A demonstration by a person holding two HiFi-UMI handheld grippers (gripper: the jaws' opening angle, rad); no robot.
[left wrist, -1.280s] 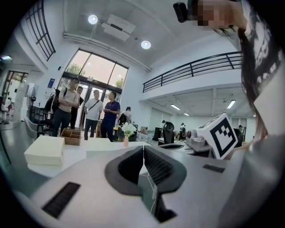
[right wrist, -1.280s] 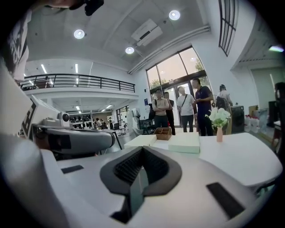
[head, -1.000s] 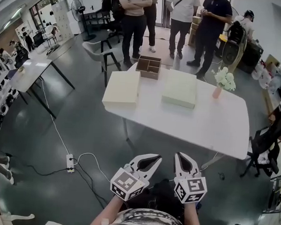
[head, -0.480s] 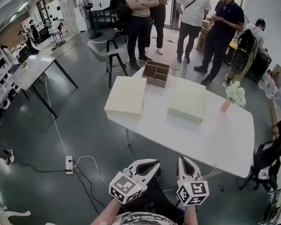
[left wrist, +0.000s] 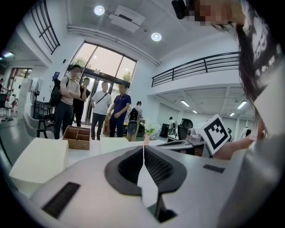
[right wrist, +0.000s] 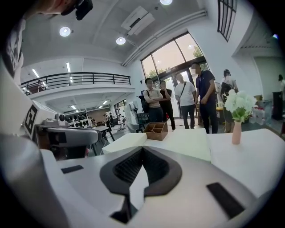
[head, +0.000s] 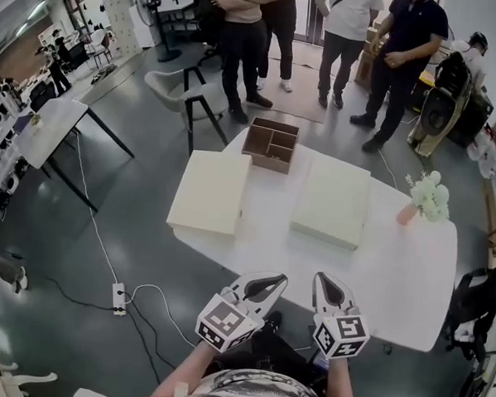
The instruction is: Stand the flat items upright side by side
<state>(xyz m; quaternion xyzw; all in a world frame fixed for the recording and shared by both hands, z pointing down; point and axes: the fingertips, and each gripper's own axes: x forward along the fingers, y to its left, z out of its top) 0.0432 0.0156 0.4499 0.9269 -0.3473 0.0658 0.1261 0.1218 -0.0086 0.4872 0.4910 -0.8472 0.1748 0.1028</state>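
Two flat cream boxes lie on the white table: one at its left end, overhanging the edge, the other in the middle. The left one shows low in the left gripper view, and both show past the jaws in the right gripper view. My left gripper and right gripper hover side by side at the table's near edge, both shut with nothing in them.
A brown wooden divider box stands at the table's far edge. A pink vase with white flowers is at the right. Several people stand beyond the table; a chair and a floor power strip lie left.
Both grippers have come closer to the table, which now sits nearer and lower in the head view. Their jaws stayed shut.
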